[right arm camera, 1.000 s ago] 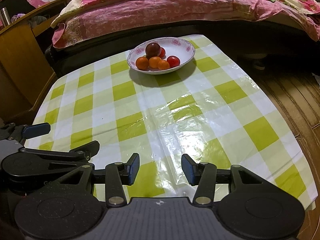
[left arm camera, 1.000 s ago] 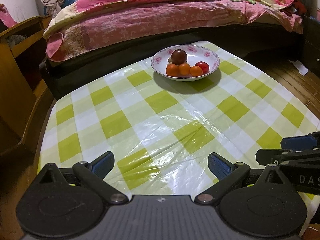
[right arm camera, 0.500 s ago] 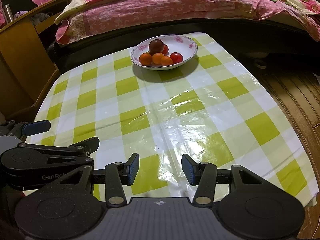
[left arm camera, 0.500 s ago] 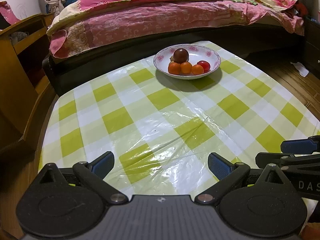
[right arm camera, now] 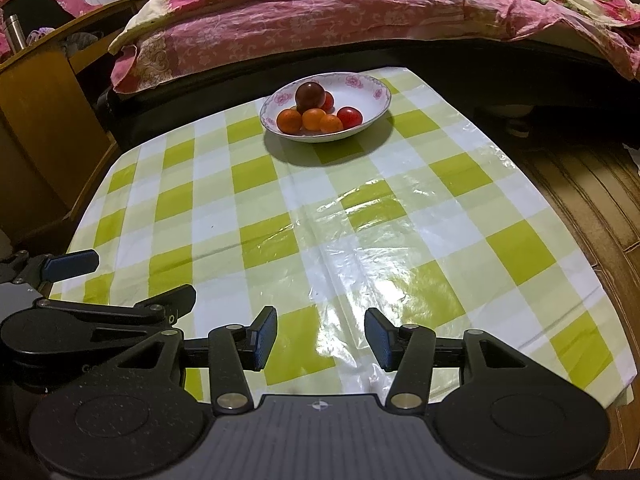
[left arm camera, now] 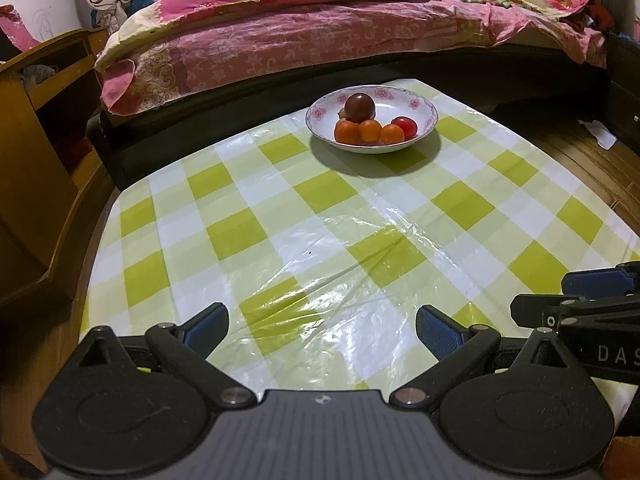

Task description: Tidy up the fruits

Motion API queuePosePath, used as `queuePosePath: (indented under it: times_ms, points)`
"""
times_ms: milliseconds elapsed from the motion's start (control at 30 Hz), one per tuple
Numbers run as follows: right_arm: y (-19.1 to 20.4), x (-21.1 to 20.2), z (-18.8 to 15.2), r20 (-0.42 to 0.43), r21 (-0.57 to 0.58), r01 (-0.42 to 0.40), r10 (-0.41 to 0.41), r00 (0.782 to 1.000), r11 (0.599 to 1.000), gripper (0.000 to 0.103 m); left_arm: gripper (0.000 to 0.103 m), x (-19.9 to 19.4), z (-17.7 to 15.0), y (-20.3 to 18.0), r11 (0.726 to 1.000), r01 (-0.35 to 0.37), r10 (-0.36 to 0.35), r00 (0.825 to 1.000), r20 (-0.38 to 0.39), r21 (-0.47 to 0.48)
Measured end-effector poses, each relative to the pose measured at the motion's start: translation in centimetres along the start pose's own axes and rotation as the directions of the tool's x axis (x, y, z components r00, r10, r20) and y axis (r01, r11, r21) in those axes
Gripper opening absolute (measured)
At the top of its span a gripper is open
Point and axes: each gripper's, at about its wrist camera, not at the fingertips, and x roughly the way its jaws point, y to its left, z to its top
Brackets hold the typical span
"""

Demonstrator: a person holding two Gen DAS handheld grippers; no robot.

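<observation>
A white flowered bowl (left arm camera: 416, 98) (right arm camera: 374, 92) stands at the far end of the green-checked table. It holds a dark round fruit (left arm camera: 360, 107) (right arm camera: 310, 94) on top, three small oranges (left arm camera: 370, 131) (right arm camera: 313, 119) in front and a red tomato (left arm camera: 405, 126) (right arm camera: 349, 117). My left gripper (left arm camera: 322, 326) is open and empty over the near table edge. My right gripper (right arm camera: 321, 334) is open and empty beside it, to the right. Each gripper shows at the edge of the other's view.
A bed with a pink quilt (left arm camera: 320, 28) runs behind the table. A wooden cabinet (left arm camera: 36, 120) stands at the left. Wooden floor (right arm camera: 592, 184) lies to the right. The plastic tablecloth (left arm camera: 320, 240) is wrinkled in the middle.
Both grippers have pulled back and risen slightly from the bowl, which looks a little farther. Their jaws have stayed open.
</observation>
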Motion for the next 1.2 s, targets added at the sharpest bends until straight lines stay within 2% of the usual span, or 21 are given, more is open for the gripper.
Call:
queuePosePath:
  times_ms: [1200]
  points:
    - [0.21,-0.10,-0.68,-0.017,-0.003,0.004,-0.004,1.000,1.000,0.046,0.103,-0.42,-0.71,-0.28,0.999,-0.020,0.019,1.000,0.006,0.027]
